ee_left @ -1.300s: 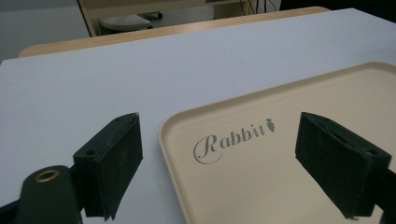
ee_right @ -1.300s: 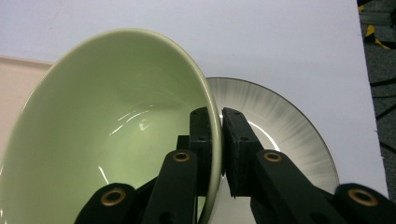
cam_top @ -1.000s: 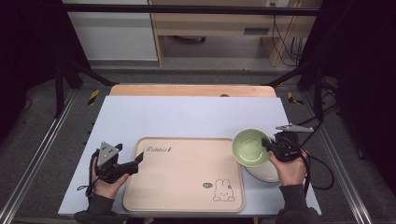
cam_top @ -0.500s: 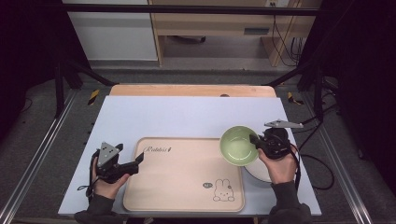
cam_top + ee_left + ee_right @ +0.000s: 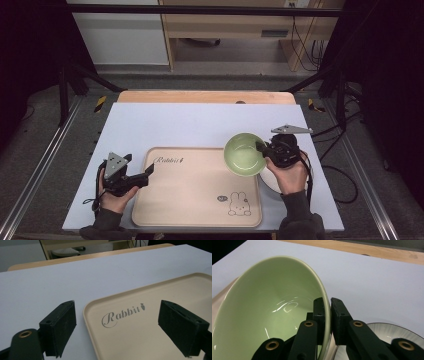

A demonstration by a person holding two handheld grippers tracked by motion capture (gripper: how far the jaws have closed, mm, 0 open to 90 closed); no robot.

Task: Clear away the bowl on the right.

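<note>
Far half of the white table top (image 5: pixel 200 122) bare, open passage side to side. Near half taken by the beige rabbit tray (image 5: pixel 195 200), its flat bed bare except the right far corner, where the green bowl (image 5: pixel 244 154) hangs pinched by its rim in the right gripper (image 5: pixel 262 148). White ribbed dish (image 5: pixel 387 332) sits just right of the tray under that gripper; left gripper (image 5: pixel 149 171), jaws wide, straddles the tray's left far corner.
</note>
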